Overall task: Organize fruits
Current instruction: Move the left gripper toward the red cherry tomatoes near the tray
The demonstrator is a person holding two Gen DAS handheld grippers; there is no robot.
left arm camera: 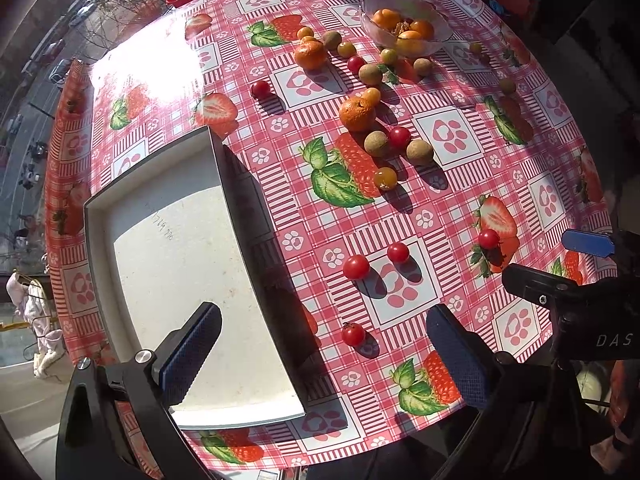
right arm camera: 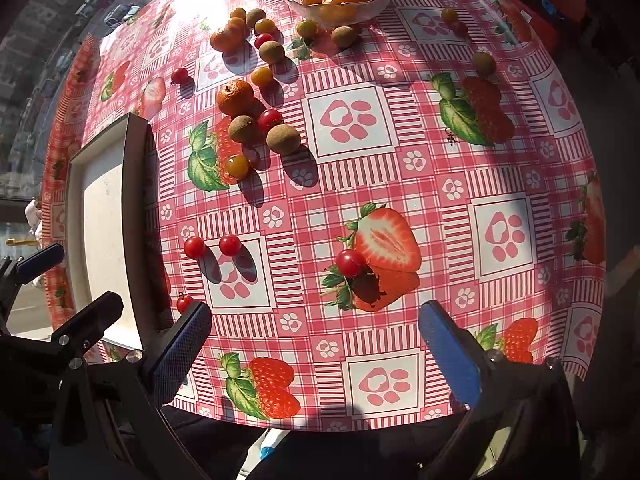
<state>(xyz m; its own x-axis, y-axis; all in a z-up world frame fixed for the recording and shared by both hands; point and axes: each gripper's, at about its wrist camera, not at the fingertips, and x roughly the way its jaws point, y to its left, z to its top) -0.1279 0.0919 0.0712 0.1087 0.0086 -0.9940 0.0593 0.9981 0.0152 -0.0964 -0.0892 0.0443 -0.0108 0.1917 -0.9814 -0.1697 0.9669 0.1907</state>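
Left wrist view first: the left gripper (left arm camera: 320, 360) hangs pointing down with its blue-padded fingers (left arm camera: 188, 356) spread as wide as they go and nothing between them, one finger over the white floor of the shallow grey-rimmed rectangular tray (left arm camera: 236, 184), the other over the pink checked strawberry-print tablecloth covering the table (left arm camera: 460, 208). That straddle of the tray's near edge suits a hand waiting at the drop-off place. Just ahead of it lies a small red cherry tomato (left arm camera: 353, 334) close beside the tray wall, with two more (left arm camera: 356, 267) and (left arm camera: 398, 252) a little farther out. Right wrist view shows the right gripper (right arm camera: 316, 344) likewise fully open and empty, tipped steeply down over bare cloth, with another red cherry tomato (right arm camera: 349, 263) lying ahead between the lines of its fingers, probably the nearest pick. Farther off sits the mixed cluster: a dimpled orange mandarin (left arm camera: 357, 113), brown round longan-like fruits (left arm camera: 376, 143), yellow-green cherry tomatoes (left arm camera: 385, 178), and a second mandarin (left arm camera: 310, 55). At the far side a clear glass bowl (left arm camera: 370, 24) already holds orange fruits, which suggests sorting by kind; the tray is still empty, so I judge the task barely begun.
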